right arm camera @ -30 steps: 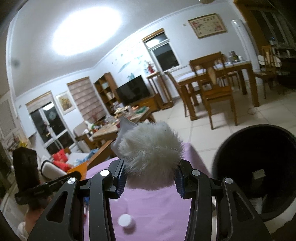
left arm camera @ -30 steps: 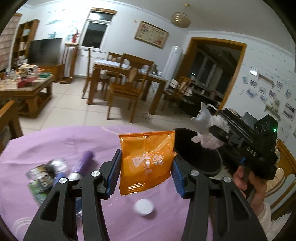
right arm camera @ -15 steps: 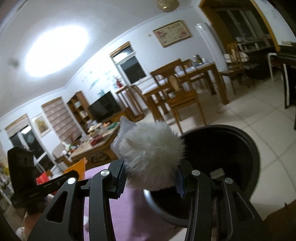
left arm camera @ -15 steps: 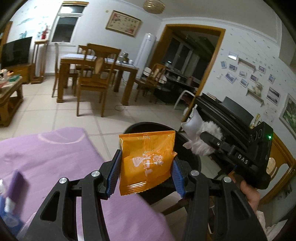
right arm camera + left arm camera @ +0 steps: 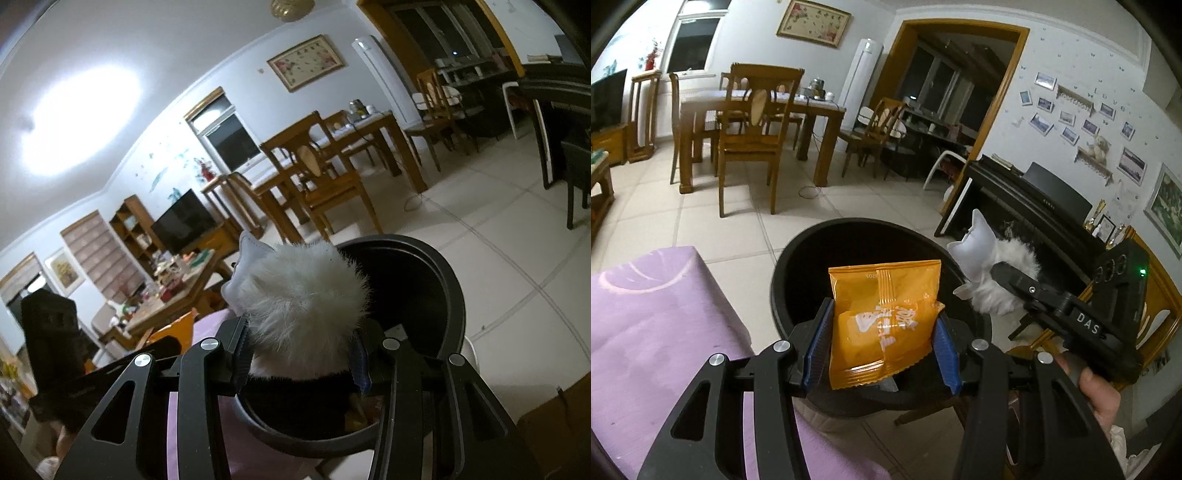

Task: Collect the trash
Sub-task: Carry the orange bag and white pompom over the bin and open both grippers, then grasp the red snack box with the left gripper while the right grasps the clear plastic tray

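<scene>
My left gripper (image 5: 882, 345) is shut on an orange snack packet (image 5: 882, 321) and holds it upright over the open black trash bin (image 5: 798, 258), near its front rim. My right gripper (image 5: 301, 349) is shut on a white fluffy item (image 5: 303, 295) with a smooth white tip, over the bin's (image 5: 443, 280) near rim. In the left wrist view the right gripper (image 5: 997, 275) and the fluffy item (image 5: 993, 269) hang at the bin's right rim. Some scraps lie in the bin's bottom.
The purple-clothed table (image 5: 653, 325) lies left of the bin, its edge against the bin. Tiled floor (image 5: 713, 229), a wooden dining table with chairs (image 5: 753, 122) and a black piano (image 5: 1034, 195) stand beyond. A cluttered coffee table (image 5: 173, 291) is far left.
Both grippers have swung right, away from the table top, and come over the bin. The trash left on the cloth has gone out of view. Both grips are unchanged.
</scene>
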{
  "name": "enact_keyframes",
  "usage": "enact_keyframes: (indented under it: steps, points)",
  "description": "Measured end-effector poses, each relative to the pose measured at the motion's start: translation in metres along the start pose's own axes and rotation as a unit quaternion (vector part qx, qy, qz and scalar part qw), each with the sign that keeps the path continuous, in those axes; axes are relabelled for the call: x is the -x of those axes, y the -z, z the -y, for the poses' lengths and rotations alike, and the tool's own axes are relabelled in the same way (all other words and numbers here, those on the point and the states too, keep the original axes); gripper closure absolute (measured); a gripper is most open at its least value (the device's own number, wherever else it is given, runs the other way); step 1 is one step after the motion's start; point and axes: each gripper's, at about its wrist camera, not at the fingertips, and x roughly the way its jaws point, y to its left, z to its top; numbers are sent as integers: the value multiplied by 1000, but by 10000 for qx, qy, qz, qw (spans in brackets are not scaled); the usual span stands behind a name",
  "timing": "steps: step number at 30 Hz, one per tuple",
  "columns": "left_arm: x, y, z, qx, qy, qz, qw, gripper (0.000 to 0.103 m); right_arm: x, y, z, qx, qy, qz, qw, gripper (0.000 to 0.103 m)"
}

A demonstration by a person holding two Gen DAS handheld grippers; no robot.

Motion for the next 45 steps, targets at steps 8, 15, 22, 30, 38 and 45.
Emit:
enact_keyframes:
  steps: [8, 15, 22, 30, 38, 45]
  points:
    - [-25, -1, 8, -24, -2, -186, 9998, 53, -20, 0, 8, -128, 82, -59, 9999, 60]
    - [-42, -8, 16, -188, -173, -306, 9992, 51, -43, -5, -7, -53, 172, -129, 9998, 58]
    - [-48, 0, 28, -696, -585, -390, 9951, 9, -67, -18, -18, -12, 7, -128, 9999, 12]
    - [-34, 8, 41, -1295, -832, -369, 9874, 5, -69, -26, -29, 29, 29, 3, 10000, 5]
    - [11, 16, 35, -1248, -958, -164, 9874, 5, -64, -8, -39, -7, 1, -163, 9999, 5]
    - [93, 34, 0, -777, -1294, 66, 9885, 5, -71, 13, -88, 312, -280, -511, 9978, 5]
